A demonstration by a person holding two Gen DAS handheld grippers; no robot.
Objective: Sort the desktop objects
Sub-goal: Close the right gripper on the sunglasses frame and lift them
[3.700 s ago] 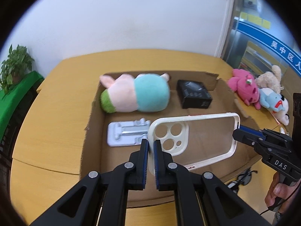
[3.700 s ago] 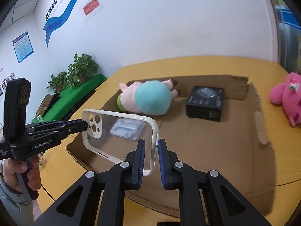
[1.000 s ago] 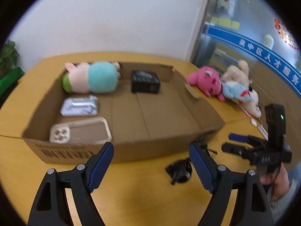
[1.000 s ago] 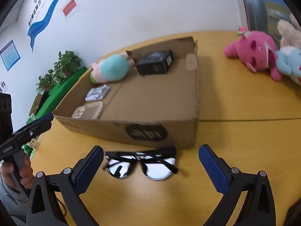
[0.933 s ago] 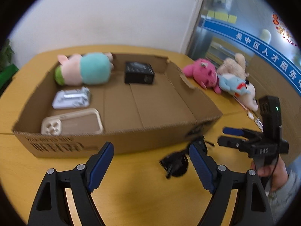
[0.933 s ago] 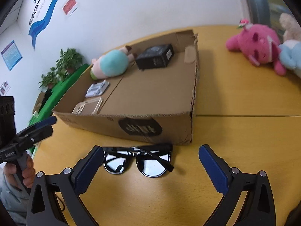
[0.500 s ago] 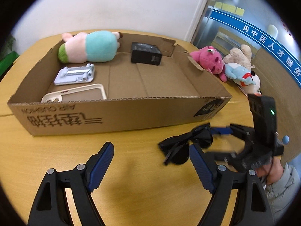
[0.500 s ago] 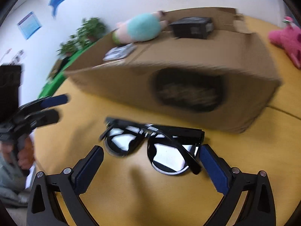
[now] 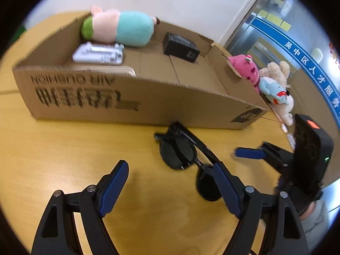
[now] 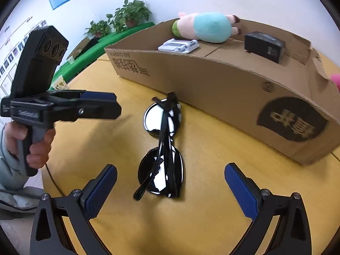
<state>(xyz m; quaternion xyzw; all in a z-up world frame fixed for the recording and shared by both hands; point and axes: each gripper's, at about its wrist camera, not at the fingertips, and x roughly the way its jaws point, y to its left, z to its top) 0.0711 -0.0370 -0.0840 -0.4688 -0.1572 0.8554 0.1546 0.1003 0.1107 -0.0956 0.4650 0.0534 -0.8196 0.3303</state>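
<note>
Black folded sunglasses (image 9: pixel 187 157) (image 10: pixel 162 148) lie on the wooden table in front of the cardboard box (image 9: pixel 131 104) (image 10: pixel 223 85). My left gripper (image 9: pixel 170 188) is open and empty, low over the table, its right finger beside the near lens. It also shows at the left of the right wrist view (image 10: pixel 99 106). My right gripper (image 10: pixel 170 189) is open and empty, straddling the near end of the sunglasses without touching them. It shows at the right of the left wrist view (image 9: pixel 250 154).
In the box lie a pink and teal plush (image 9: pixel 119 28), a silver phone stand (image 9: pixel 98 54), a black box (image 9: pixel 180 46) and a phone case (image 9: pixel 125 70). Plush toys (image 9: pixel 267 80) lie to the right of the box. Potted plants (image 10: pixel 127 14) stand beyond the table.
The phone case both grippers held now lies in the box and both have opened. Both grippers have moved down to the table on either side of the sunglasses.
</note>
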